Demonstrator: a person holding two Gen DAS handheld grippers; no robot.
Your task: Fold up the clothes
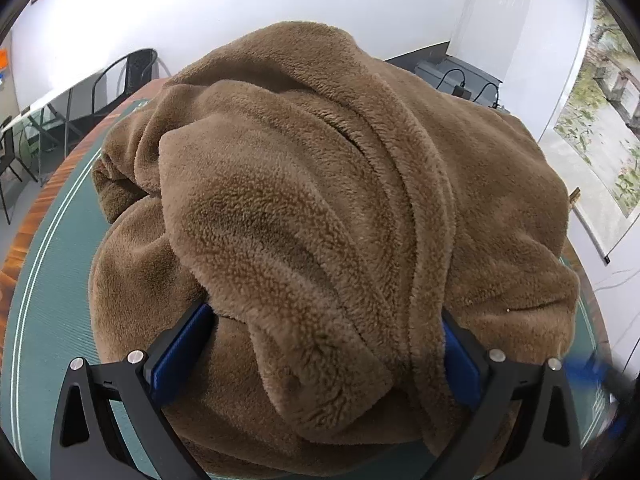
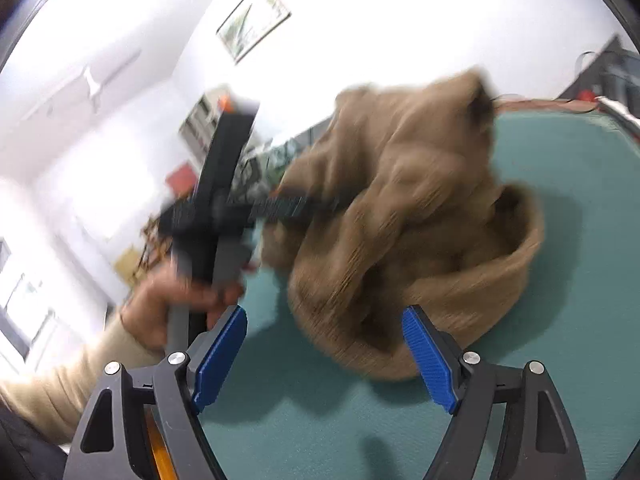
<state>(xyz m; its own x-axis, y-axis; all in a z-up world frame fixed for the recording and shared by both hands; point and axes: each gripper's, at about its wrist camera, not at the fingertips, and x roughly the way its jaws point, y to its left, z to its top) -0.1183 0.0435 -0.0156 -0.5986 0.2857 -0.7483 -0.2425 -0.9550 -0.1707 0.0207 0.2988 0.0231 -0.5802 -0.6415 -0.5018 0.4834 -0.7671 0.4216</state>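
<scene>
A brown fleece garment (image 1: 320, 208) is seen in a soft, bunched heap on the green table mat (image 1: 44, 288), filling the middle of the left wrist picture and the upper right of the right wrist picture (image 2: 412, 224). It is not folded; thick rolls and one loose flap are seen on top. The left gripper (image 1: 326, 344) is pushed into the heap with its blue pads wide apart, and fleece is bulging between them, so it is not pinched. The right gripper (image 2: 324, 348) is held apart too, with nothing in it, low in its blurry picture. The fleece is judged to be fluffy, floppy and a bit heavy, not slippery. It is best taken by an edge or the loose flap.
</scene>
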